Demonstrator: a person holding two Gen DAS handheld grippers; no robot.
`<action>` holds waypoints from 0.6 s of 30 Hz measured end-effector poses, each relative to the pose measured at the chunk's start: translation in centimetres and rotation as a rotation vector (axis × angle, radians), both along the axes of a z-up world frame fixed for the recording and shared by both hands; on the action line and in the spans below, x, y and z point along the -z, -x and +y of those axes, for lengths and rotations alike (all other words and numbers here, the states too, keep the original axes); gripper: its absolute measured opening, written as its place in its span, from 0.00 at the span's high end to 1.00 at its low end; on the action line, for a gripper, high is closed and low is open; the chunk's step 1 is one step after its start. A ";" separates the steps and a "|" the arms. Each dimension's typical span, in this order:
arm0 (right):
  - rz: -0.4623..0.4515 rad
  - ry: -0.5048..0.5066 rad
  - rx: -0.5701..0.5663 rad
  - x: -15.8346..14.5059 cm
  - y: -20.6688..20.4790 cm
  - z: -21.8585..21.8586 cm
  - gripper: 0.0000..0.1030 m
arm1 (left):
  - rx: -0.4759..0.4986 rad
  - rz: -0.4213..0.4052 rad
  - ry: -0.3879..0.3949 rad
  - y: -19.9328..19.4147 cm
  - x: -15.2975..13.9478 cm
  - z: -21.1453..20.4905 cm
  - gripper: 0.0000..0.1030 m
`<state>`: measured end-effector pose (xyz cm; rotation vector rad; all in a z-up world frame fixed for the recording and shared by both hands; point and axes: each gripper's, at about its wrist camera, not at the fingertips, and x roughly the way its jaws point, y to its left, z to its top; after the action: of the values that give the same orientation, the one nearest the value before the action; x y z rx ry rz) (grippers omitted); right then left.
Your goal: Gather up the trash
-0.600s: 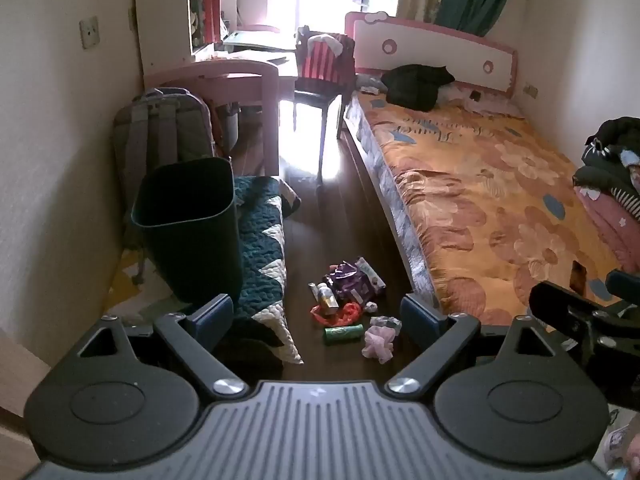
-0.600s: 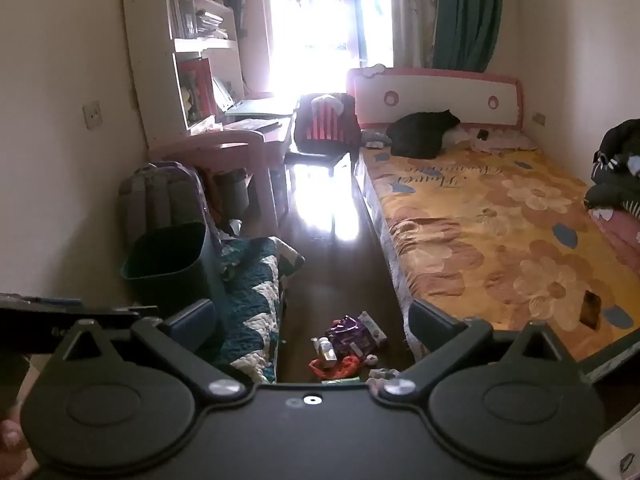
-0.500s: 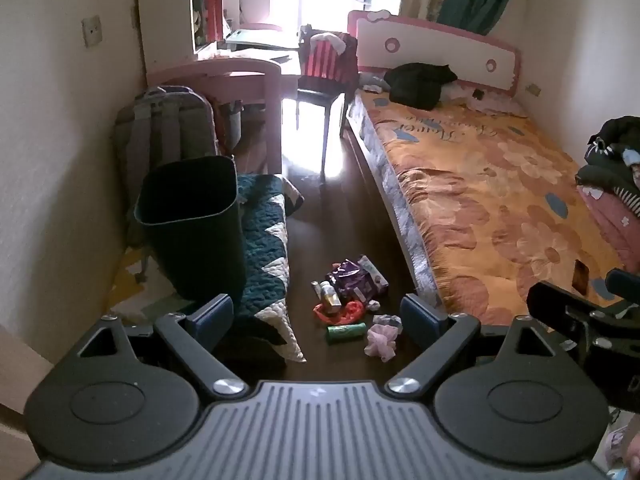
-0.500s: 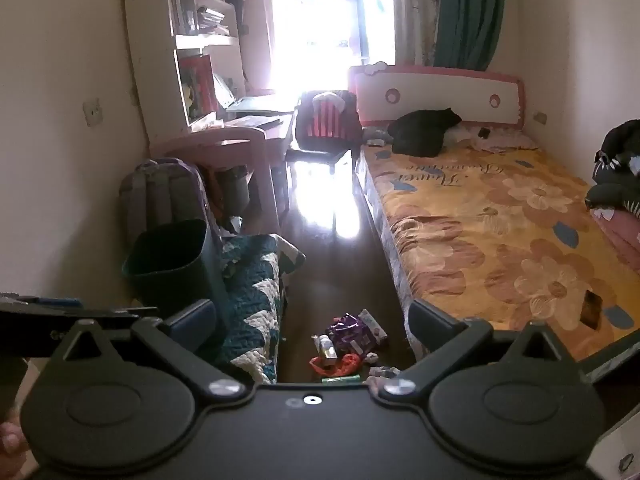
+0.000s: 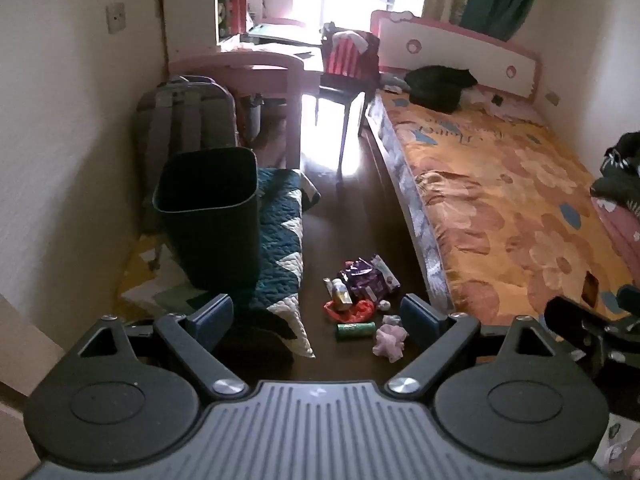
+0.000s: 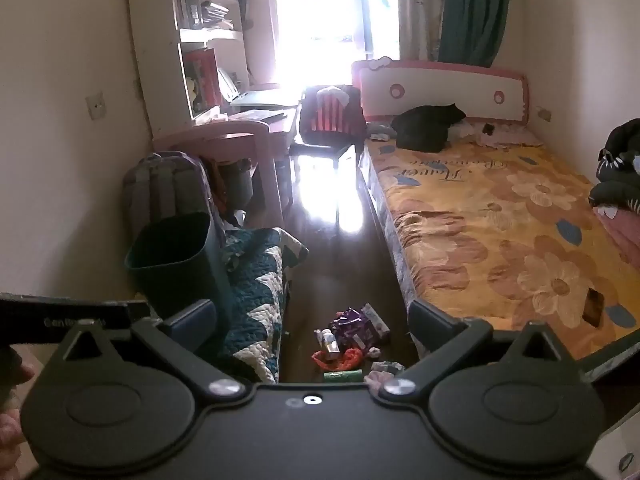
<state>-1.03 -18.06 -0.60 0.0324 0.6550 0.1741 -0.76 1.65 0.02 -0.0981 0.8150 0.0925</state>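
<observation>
**Both tongs spread wide above the litter by the bed**

The trash [image 5: 362, 296] lies in 1 small heap on the dark floor [image 5: 352, 216], tight against the foot end of the bed [image 5: 500, 208] and just off the corner of the quilt [image 5: 280, 248]. From the bed, the heap runs away along the bed's side: a purple wrapper [image 5: 362, 278] farthest up, a small bottle [image 5: 340, 292] beside it, a red scrap [image 5: 352, 310] next, then a green roll [image 5: 356, 330] lying crosswise to the bed's edge, and a pink crumpled wad [image 5: 390, 340] nearest the onlooker.

The left tongs [image 5: 318, 314] are released, their jaws standing wide with nothing between the pads, and they point down at the heap; in the left wrist view the litter sits between the 2 fingers, slightly toward the bed-side one. The right tongs [image 6: 312, 328] are equally released and empty, and their view has the same heap low and centred, partly hidden behind the tool body.

Judging by this, the left tongs look the nearer, with the pink wad and green roll the closest pieces. The roll's long axis lies across the line of approach, so a grip would likely go across its short width. The bin [image 5: 208, 216] stands on the quilt, across the floor strip from the bed.
</observation>
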 end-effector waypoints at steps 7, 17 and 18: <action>0.000 0.004 -0.009 0.1 -0.1 -0.1 0.03 | 0.000 0.000 0.011 0.0 0.0 -0.1 0.11; -0.016 0.005 -0.001 0.2 0.3 -0.2 0.03 | 0.003 -0.009 0.003 -0.1 -0.1 -0.5 0.11; -0.017 0.005 0.000 0.2 0.3 -0.1 0.03 | 0.003 -0.011 0.002 -0.1 -0.1 -0.5 0.11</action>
<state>-1.30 -18.20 -0.76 0.0262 0.6383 0.1726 -0.70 1.20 0.13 -0.0990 0.8046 0.0878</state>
